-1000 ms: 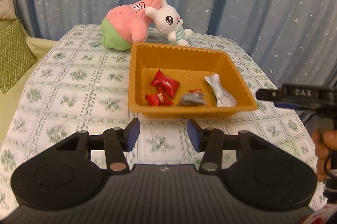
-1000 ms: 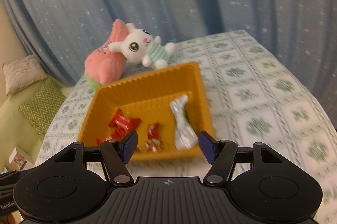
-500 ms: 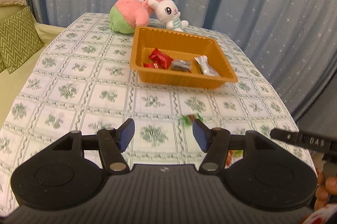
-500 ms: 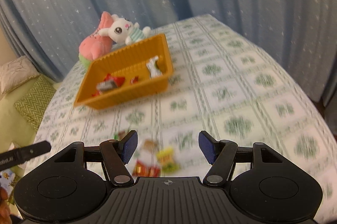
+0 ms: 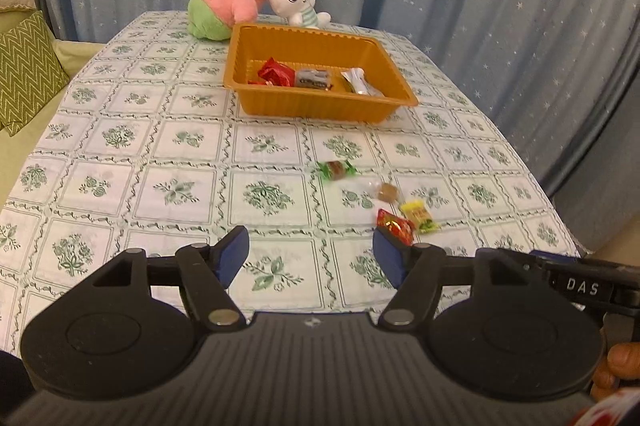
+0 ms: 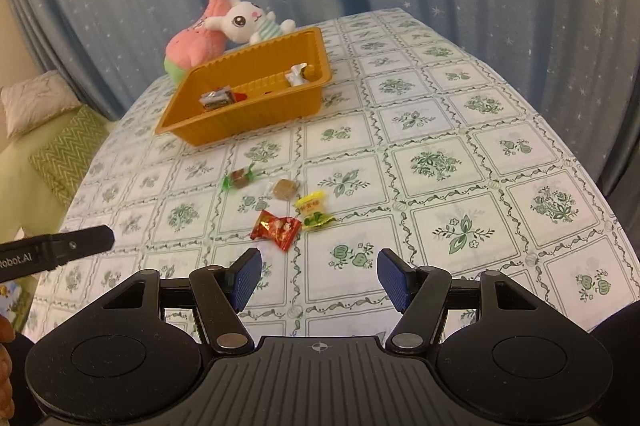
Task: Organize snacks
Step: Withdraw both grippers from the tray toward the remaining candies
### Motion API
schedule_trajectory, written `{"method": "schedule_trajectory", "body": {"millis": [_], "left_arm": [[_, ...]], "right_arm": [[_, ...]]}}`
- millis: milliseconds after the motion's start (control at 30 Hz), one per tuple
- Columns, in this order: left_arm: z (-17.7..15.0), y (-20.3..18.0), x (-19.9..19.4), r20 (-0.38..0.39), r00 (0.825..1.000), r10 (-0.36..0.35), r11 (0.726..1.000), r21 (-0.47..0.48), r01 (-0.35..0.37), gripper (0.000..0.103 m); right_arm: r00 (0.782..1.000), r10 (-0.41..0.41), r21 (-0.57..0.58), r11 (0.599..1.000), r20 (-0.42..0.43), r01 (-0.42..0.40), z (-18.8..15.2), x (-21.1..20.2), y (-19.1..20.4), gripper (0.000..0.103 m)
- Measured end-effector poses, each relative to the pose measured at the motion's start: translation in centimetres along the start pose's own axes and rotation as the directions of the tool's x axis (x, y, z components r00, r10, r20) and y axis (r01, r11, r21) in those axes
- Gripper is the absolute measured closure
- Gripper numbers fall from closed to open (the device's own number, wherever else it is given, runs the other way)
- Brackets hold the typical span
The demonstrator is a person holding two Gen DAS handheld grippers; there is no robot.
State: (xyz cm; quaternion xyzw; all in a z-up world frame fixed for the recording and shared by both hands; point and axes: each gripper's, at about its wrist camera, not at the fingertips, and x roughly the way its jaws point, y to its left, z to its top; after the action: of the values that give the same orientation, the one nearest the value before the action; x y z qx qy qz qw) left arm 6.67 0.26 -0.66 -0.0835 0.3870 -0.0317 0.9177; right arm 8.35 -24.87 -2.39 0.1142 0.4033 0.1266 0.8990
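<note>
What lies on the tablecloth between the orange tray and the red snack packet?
In the right wrist view, between the orange tray and the red snack packet lie a green-wrapped candy and a clear-wrapped brown candy.

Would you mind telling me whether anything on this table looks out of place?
Yes: four wrapped snacks lie loose on the tablecloth, outside the orange tray: green candy, brown candy, yellow packet, red packet.
</note>
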Motion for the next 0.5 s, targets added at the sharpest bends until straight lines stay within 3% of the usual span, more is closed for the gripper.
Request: {"method": "schedule_trajectory", "body": {"millis": [500], "left_arm": [[-0.9,-1.0,1.5,-0.052,0.998,-0.019,1.0,0.023,0.02,0.034]], "right_arm": [[1.0,-0.028,0.007,1.0,-0.005,0.028,-0.1,0.5,-0.9,0.039]]}}
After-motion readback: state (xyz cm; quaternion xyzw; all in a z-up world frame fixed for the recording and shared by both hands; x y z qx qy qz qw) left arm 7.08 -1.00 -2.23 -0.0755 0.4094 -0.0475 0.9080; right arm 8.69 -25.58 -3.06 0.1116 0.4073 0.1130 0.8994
